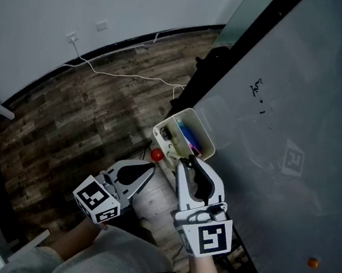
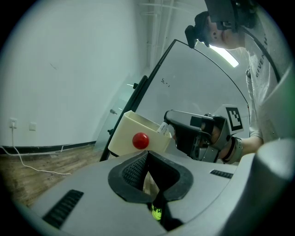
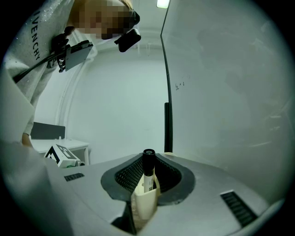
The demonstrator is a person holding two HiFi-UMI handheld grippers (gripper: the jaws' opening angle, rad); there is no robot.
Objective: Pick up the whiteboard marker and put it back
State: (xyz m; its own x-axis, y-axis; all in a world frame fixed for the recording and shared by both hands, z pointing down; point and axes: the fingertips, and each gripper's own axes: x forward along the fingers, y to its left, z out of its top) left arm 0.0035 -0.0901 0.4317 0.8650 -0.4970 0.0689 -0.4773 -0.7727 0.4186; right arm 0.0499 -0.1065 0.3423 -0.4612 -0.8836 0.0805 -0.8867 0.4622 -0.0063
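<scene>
A cream holder box (image 1: 204,133) hangs on the whiteboard (image 1: 312,107), with blue and purple markers (image 1: 188,135) inside. My right gripper (image 1: 191,161) is at the box's near rim. In the right gripper view its jaws are shut on the whiteboard marker (image 3: 148,168), which has a white body and a black cap. The marker stands upright behind a cream wall (image 3: 144,205) of the box. My left gripper (image 1: 150,167) is shut and empty, just left of the box, under a red round magnet (image 1: 157,154). The left gripper view shows the box (image 2: 129,133), the magnet (image 2: 140,140) and the right gripper (image 2: 168,116).
Dark wooden floor (image 1: 79,121) spreads to the left, with a white cable (image 1: 129,75) running to a wall socket (image 1: 71,36). The board carries small scribbles (image 1: 257,86), a square marker tag (image 1: 293,158) and an orange magnet (image 1: 313,262). A white table (image 3: 64,146) stands behind.
</scene>
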